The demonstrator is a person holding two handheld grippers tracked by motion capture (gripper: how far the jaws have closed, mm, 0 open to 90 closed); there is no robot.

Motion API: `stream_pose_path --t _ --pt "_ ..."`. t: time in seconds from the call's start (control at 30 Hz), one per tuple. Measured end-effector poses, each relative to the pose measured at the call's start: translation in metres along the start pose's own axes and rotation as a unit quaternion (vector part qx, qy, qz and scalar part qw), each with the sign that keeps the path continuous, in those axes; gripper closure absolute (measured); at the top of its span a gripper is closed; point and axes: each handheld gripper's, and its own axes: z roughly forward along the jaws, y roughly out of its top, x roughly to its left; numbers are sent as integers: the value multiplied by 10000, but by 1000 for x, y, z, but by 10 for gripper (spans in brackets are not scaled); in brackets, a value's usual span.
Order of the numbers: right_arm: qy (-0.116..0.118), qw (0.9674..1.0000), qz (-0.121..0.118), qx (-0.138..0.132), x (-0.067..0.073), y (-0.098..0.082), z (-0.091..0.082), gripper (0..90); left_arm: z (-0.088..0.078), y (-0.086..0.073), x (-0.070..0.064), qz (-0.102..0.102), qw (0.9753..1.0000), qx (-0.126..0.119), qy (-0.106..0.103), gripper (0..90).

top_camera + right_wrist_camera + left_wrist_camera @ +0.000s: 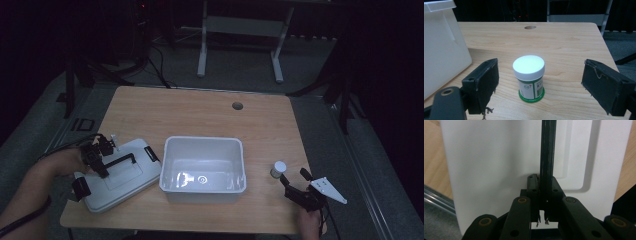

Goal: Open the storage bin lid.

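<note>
A white lid (pixel 125 181) with a black handle (pixel 122 160) lies flat on the table's left side, beside an open white bin (pixel 240 150). My left gripper (pixel 102 167) is shut on that handle. In the left gripper view the handle bar (pixel 547 150) runs down between the closed jaws (pixel 543 183), over the lid (pixel 494 170). A small jar (pixel 278 169) with a white cap and a green label stands upright right of the bin. My right gripper (pixel 293 177) rests open just behind it. In the right gripper view the jar (pixel 529 77) sits untouched between the wide-spread jaws (pixel 541 76).
The bin's wall (pixel 441 50) stands close to the left of the jar. A round cable hole (pixel 237 106) marks the table's far side. The table's front edge runs just under both hands. A white desk frame (pixel 202 50) stands on the floor beyond.
</note>
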Motion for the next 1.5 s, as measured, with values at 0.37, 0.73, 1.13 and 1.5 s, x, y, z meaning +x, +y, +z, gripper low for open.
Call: stream_pose_path --t 0.37,0.73,1.13,1.5 --pt "4 10000 13 31 0 0 1 137 14 -7 5 -33 9997 -175 -176 827" --pt "50 9997 -67 218 2 2 2 137 11 -10 7 -255 9980 -571 -93 395" --pt "70 9858 29 1679 -12 10 1 158 11 -17 6 -223 9979 -591 -104 380" --pt "50 9260 -360 3758 -16 36 15 138 11 -24 9 -265 9989 -386 -63 381"
